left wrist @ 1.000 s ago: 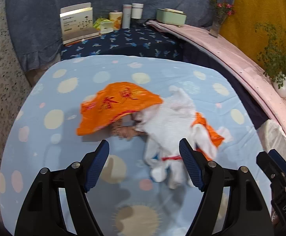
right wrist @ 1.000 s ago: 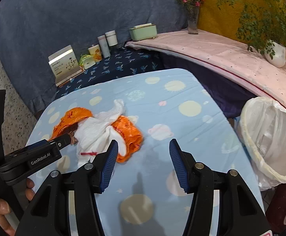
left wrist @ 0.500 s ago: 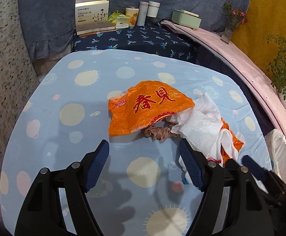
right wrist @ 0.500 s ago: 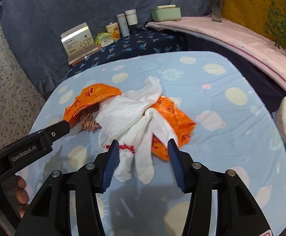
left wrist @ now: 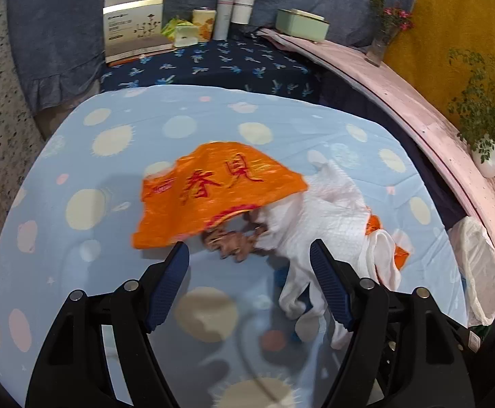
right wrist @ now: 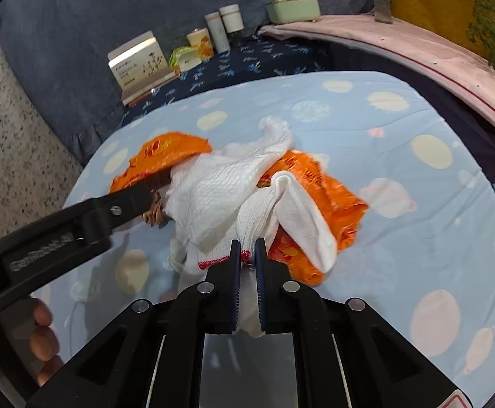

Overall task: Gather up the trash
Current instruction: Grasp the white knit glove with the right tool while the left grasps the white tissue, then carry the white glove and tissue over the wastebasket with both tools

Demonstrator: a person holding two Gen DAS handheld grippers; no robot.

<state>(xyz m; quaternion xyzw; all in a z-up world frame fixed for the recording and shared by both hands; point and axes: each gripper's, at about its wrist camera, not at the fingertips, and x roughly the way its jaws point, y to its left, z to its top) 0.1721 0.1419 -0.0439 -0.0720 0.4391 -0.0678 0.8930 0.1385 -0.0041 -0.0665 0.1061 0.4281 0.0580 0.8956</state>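
Observation:
A trash pile lies on the blue dotted tablecloth [left wrist: 77,156]: an orange wrapper [left wrist: 213,197], a brown crumpled scrap [left wrist: 233,241], white knit gloves [left wrist: 325,224] and a second orange wrapper [right wrist: 329,204]. My left gripper [left wrist: 249,258] is open just in front of the brown scrap. My right gripper [right wrist: 247,255] is shut on the white glove's red-trimmed cuff [right wrist: 233,248]. The left gripper's finger [right wrist: 125,204] shows in the right wrist view beside the pile.
A white-lined trash bin [left wrist: 478,265] stands at the table's right edge. At the back, a box [left wrist: 135,23], jars [left wrist: 233,13] and a green tin [left wrist: 301,23] sit on a dark blue cloth. A pink shelf [left wrist: 417,102] holds plants [left wrist: 485,129].
My right gripper moved forward and closed on the white glove's cuff. My left gripper moved closer to the brown scrap and stays open.

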